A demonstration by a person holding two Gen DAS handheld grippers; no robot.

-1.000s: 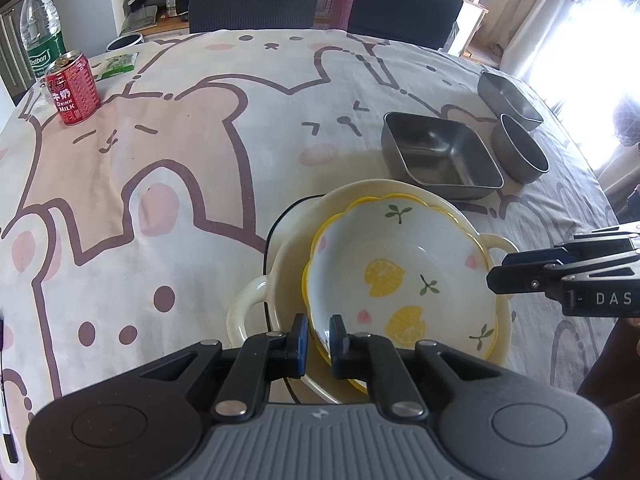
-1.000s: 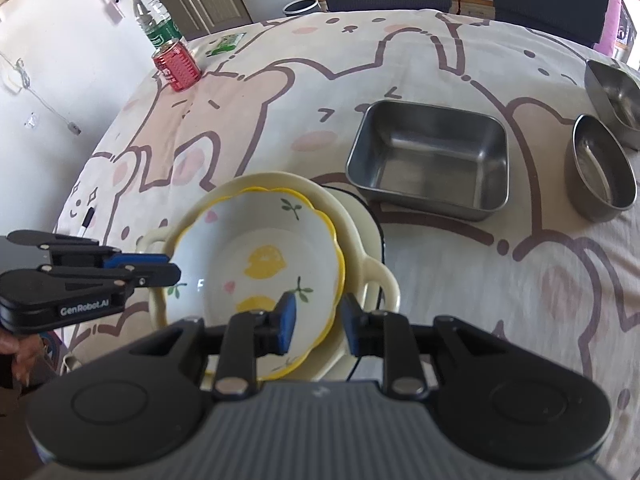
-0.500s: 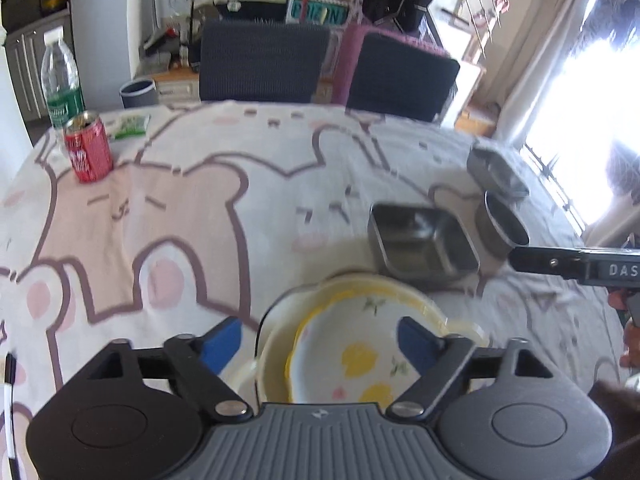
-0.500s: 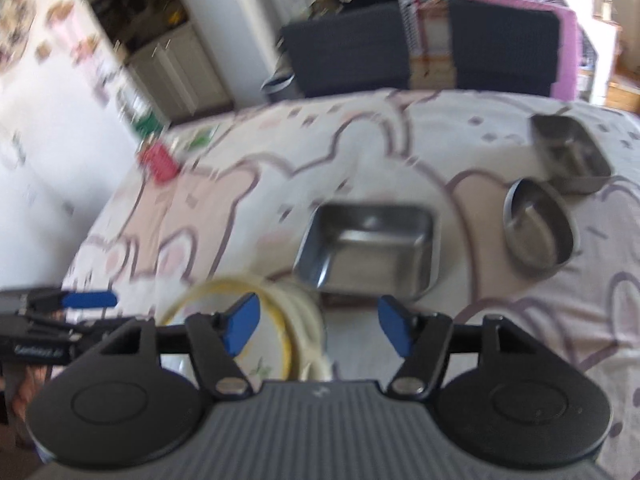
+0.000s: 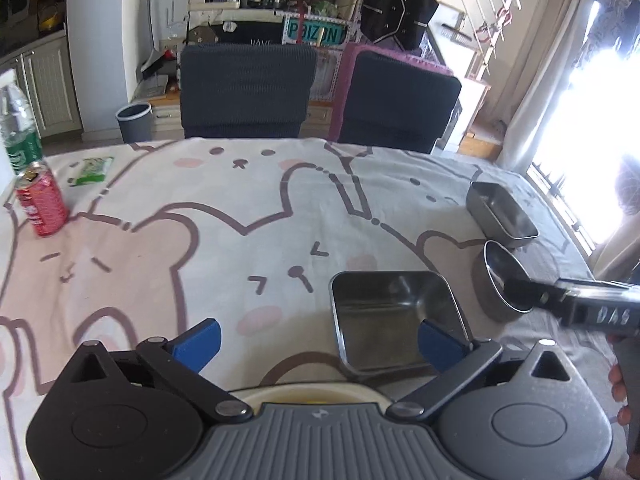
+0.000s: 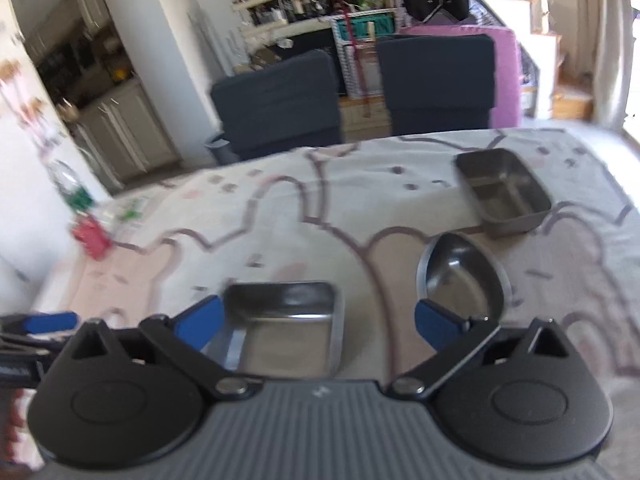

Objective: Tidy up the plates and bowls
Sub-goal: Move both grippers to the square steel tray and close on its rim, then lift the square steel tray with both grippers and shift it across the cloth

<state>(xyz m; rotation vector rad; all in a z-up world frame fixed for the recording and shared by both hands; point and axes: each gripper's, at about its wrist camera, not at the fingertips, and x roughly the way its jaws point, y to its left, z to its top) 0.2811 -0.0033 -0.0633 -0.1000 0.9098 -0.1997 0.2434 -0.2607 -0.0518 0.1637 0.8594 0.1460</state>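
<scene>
Hovering above the counter (image 5: pixel 280 208), both tongs spread wide with nothing between the blue pads. Left tongs (image 5: pixel 318 342) sit over the near edge of the bear-print cloth; right tongs (image 6: pixel 318 326) likewise, view slightly blurred.

Task items:
- Square steel tray (image 5: pixel 396 316) rests on the cloth just ahead of the left tongs, its right side partly behind the right-hand blue pad (image 5: pixel 438 344). In the right wrist view the same tray (image 6: pixel 288 320) lies between the two pads, nearer the left one.
- Round steel bowl (image 5: pixel 500 284) stands just right of the tray, apart from it. The other tool's tip crosses in front of it in the left view. In the right wrist view the bowl (image 6: pixel 464 280) is just behind the right-hand pad.
- Second steel tray (image 5: pixel 502 214), smaller and rectangular, sits beyond the round bowl toward the window side; also seen at (image 6: pixel 504 192).
- A cream rim (image 5: pixel 308 394) with a sliver of yellow peeks out directly under the left tool's body; rest hidden.

Other things: red can (image 5: pixel 42 204) and water bottle (image 5: pixel 18 136) at the far left, green packet (image 5: pixel 92 170) beside them. Two dark chairs (image 5: pixel 246 90) behind the counter, grey bin (image 5: pixel 134 122) on the floor.
</scene>
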